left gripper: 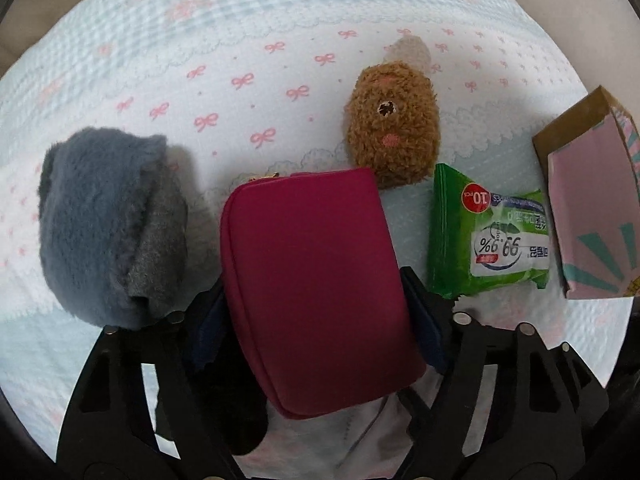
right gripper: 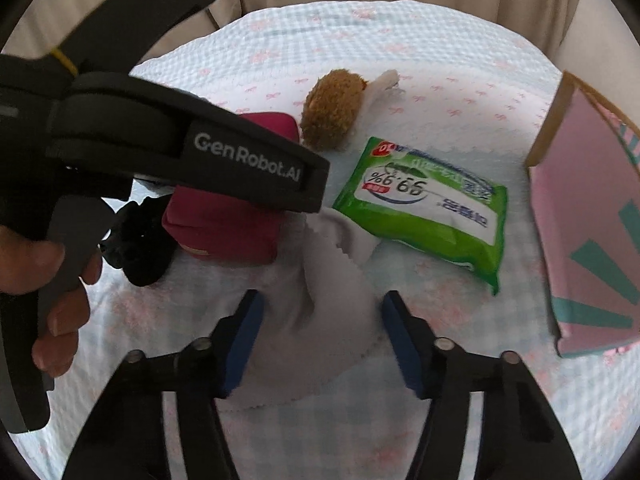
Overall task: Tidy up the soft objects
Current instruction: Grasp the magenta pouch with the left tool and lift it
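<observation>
Left gripper (left gripper: 316,292) clamped on magenta pouch (left gripper: 316,280), right gripper (right gripper: 322,336) wide apart over pale cloth (right gripper: 340,312)

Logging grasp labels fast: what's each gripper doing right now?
Left gripper: shut on the magenta pouch, pads against both its sides.
Right gripper: open, jaws apart over the pale grey cloth, holding nothing.

Both wrist views look steeply down, close over the bedspread (left gripper: 280,60), sharing the wipes pack (right gripper: 424,204).
</observation>
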`<state>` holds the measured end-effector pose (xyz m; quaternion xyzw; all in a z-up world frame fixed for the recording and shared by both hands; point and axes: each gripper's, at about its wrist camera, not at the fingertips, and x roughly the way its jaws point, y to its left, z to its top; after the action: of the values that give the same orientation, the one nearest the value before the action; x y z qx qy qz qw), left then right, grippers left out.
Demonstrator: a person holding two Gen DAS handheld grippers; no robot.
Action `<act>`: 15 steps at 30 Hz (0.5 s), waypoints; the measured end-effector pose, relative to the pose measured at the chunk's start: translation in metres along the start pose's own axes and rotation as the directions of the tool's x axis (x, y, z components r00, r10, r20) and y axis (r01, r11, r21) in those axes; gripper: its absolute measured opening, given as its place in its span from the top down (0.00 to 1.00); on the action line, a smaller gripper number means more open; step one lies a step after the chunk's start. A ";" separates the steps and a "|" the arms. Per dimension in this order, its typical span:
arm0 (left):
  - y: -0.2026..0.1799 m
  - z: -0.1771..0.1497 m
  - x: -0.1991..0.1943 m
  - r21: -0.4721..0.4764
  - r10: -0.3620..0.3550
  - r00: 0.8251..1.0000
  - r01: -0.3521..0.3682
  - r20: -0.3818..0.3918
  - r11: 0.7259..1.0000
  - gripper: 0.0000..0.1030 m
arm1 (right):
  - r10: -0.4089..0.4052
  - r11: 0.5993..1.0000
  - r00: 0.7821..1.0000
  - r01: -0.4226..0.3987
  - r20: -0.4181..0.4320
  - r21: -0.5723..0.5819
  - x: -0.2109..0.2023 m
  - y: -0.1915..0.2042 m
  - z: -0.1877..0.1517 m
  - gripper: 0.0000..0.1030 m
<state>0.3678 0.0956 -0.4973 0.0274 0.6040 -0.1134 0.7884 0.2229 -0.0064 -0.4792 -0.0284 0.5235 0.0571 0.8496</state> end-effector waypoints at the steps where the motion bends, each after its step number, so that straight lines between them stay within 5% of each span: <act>1: -0.001 0.002 0.000 0.005 0.003 1.000 -0.003 0.001 1.000 0.33 | 0.000 1.000 1.000 0.000 0.002 -0.003 0.001 0.001 0.001 0.54; 8: 0.009 0.002 -0.011 -0.008 -0.016 1.000 0.016 0.027 1.000 0.53 | 0.002 0.999 1.000 -0.001 0.012 -0.049 0.005 0.015 0.008 0.85; 15: 0.009 0.003 -0.048 0.005 -0.022 0.996 0.021 0.082 1.000 0.59 | 0.003 1.000 0.999 -0.002 0.033 -0.016 -0.019 0.008 0.018 0.87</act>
<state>0.3604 0.1112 -0.4512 0.0179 0.5711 -0.1243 0.8112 0.2292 0.0018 -0.4544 -0.0337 0.5092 0.0630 0.8577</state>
